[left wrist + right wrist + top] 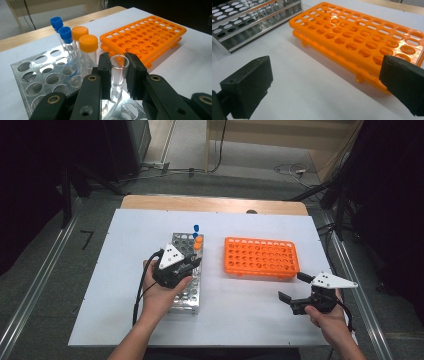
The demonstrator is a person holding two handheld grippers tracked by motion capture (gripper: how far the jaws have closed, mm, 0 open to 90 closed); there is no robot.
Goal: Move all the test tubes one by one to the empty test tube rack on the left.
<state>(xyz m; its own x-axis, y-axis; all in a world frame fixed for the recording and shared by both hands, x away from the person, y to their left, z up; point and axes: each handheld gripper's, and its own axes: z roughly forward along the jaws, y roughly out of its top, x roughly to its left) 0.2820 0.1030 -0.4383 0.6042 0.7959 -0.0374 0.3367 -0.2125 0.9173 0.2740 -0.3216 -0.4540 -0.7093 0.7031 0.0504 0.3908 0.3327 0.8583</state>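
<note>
- The left gripper is clamped on an uncapped clear glass tube, its black jaws pressing the tube from both sides just below the open rim; the tube stands upright over the metal rack.
- In the high view the left gripper sits above the metal rack, which lies left of the middle of the white bench, nearer the person's edge.
- Four capped tubes stand at the rack's far end: two with blue caps and two with orange caps, just behind the held tube.
- The empty orange rack lies right of the metal rack, apart from it, towards the bench's far right.
- The right gripper, jaws spread wide and holding nothing, hovers near the bench's right edge, in front of the orange rack.
</note>
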